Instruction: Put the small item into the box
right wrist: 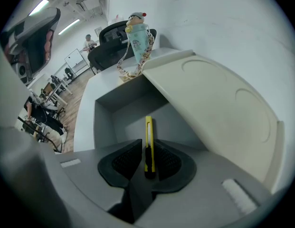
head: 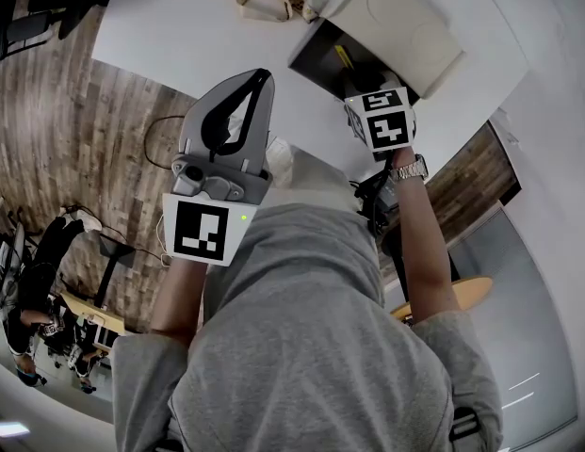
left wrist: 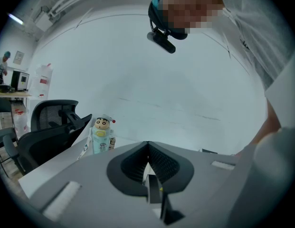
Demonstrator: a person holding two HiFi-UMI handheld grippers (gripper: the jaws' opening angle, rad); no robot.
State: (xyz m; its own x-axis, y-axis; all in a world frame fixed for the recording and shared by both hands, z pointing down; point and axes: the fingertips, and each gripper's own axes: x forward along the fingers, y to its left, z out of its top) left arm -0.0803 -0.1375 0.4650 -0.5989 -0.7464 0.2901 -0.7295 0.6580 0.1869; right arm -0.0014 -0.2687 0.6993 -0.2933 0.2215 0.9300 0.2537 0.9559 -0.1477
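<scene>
My right gripper is shut on a slim yellow utility knife, which sticks out forward over the open grey box. The box's white lid stands tilted open on the right. In the head view the right gripper hangs at the box's near edge, with the yellow knife showing over the dark inside. My left gripper is held up left of the box, jaws together with nothing between them; the left gripper view shows its fingertips meeting.
A cartoon-figure bottle with a patterned lanyard stands on the white table beyond the box, also seen as the bottle. A black office chair is at the table's end. Wooden floor lies to the left.
</scene>
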